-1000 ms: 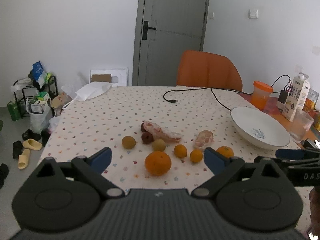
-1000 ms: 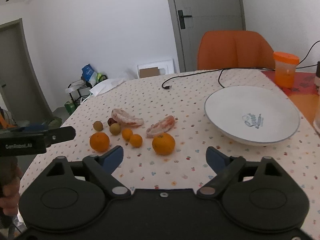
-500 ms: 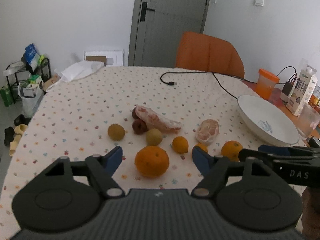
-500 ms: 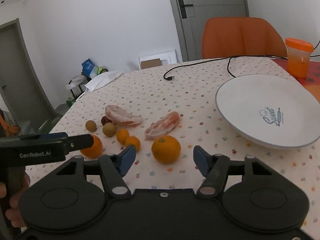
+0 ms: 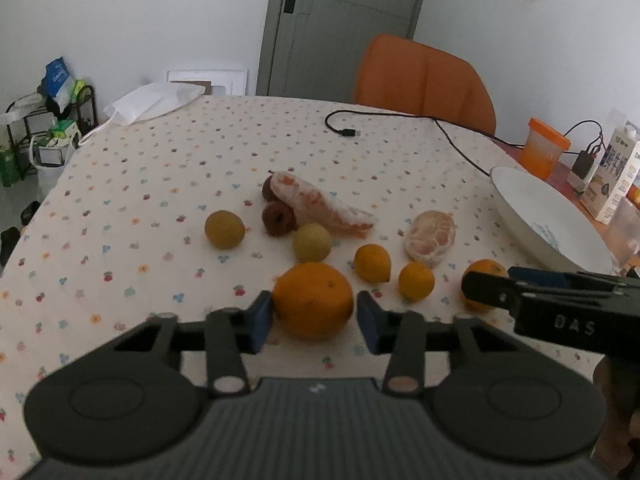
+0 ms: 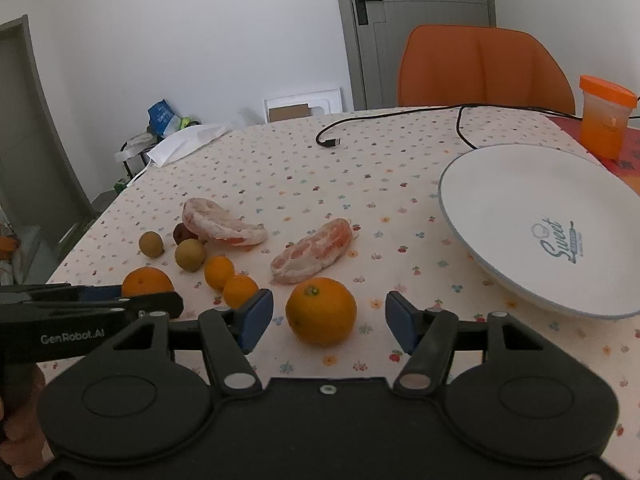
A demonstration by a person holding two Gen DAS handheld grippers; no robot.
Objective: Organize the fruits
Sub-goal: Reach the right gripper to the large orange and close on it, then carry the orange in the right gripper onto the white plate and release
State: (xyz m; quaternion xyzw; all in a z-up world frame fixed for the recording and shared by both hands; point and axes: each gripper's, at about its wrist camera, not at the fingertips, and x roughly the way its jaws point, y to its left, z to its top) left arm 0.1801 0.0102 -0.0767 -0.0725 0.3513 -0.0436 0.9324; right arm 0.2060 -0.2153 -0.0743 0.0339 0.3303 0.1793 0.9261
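In the lower centre of the left wrist view, the left gripper (image 5: 314, 316) brackets a large orange (image 5: 313, 300): its blue pads sit just beside the fruit on either side, a sliver of gap visible at the right pad, so whether it grips cannot be told. In the lower centre of the right wrist view, the right gripper (image 6: 329, 318) is spread wide around a second orange (image 6: 321, 310), clear space on both sides, released. Both oranges rest on the dotted tablecloth (image 5: 160, 184). Above them, mid-frame, lie two small tangerines (image 5: 373, 263), two yellowish round fruits (image 5: 224, 229), a dark brown fruit (image 5: 279, 218) and two peeled citrus pieces (image 5: 431, 235). The white plate (image 6: 520, 216) sits at the right of the frame, bare, with an orange cup (image 6: 606, 116) beyond it at upper right.
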